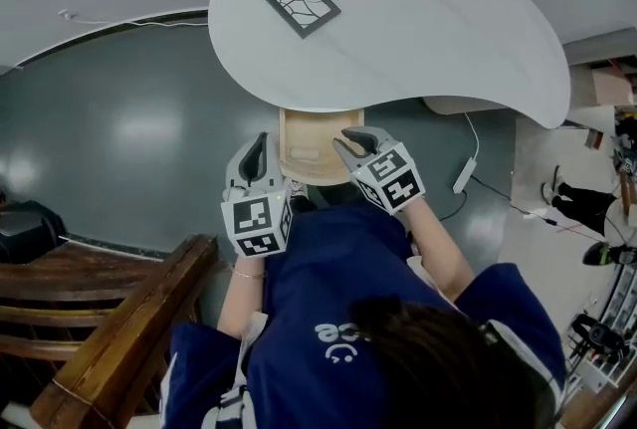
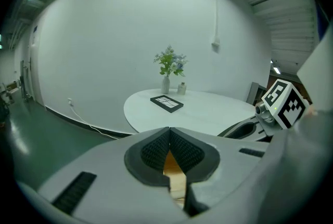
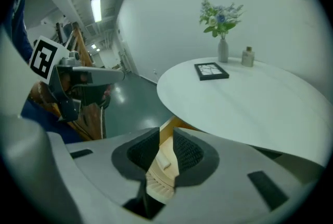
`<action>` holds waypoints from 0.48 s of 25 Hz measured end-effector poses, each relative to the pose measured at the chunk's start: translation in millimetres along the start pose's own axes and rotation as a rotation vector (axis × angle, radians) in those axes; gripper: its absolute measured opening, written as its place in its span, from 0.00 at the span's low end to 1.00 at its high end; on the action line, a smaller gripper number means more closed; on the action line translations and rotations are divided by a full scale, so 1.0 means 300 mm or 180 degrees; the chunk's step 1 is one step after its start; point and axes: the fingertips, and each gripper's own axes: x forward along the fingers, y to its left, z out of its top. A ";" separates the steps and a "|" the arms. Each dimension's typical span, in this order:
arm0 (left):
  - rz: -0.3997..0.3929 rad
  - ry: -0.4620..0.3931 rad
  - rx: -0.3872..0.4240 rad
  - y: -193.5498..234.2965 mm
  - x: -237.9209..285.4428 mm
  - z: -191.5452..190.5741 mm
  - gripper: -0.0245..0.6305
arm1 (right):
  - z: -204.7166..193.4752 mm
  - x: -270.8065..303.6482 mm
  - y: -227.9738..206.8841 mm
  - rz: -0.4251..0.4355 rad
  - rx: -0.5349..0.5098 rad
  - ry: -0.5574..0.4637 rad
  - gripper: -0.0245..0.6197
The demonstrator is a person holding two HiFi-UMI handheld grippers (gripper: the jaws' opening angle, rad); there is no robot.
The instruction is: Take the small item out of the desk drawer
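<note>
Gleaming, apparently green floor (image 1: 129,128) around white desk (image 1: 428,29).

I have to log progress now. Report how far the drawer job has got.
Done: the light wooden drawer stands pulled out from under the white oval table. In hand: the right gripper hangs over the drawer, jaws slightly apart, with the small white item lying in the drawer beyond them, not gripped. The left gripper is shut and empty beside the drawer. Left: close on the item and lift it out.
</note>
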 end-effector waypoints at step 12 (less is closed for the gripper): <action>0.0592 0.0114 -0.0140 0.115 -0.024 -0.024 0.04 | -0.083 0.196 0.073 0.0796 -0.0791 0.0741 0.25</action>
